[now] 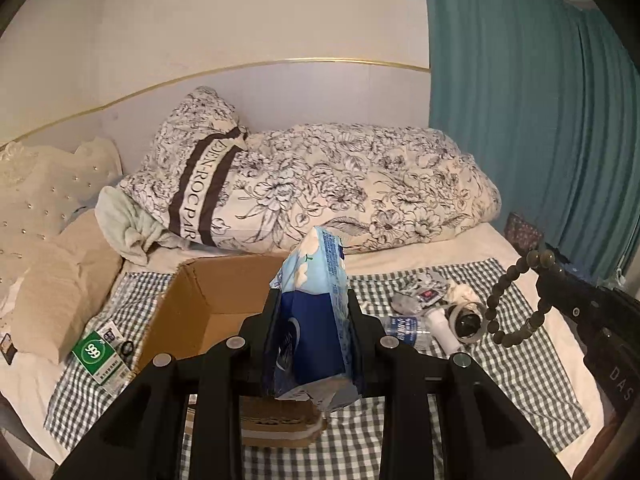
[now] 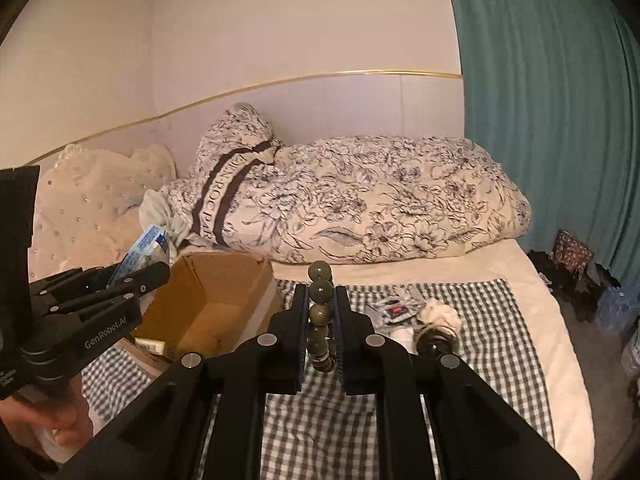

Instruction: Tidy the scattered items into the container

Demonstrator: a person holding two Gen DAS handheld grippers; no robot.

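Left tool (image 1: 314,320) clamps tissue pack (image 1: 310,312) above box (image 1: 188,304), centre frame. Right tool (image 2: 320,320) grips beads (image 2: 320,312). Next: release both into box.

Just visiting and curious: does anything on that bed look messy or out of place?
Yes. Small clutter lies loose on the checked cloth: a water bottle, a tape roll and a crumpled tissue to the right of the cardboard box, and a green packet on its other side.
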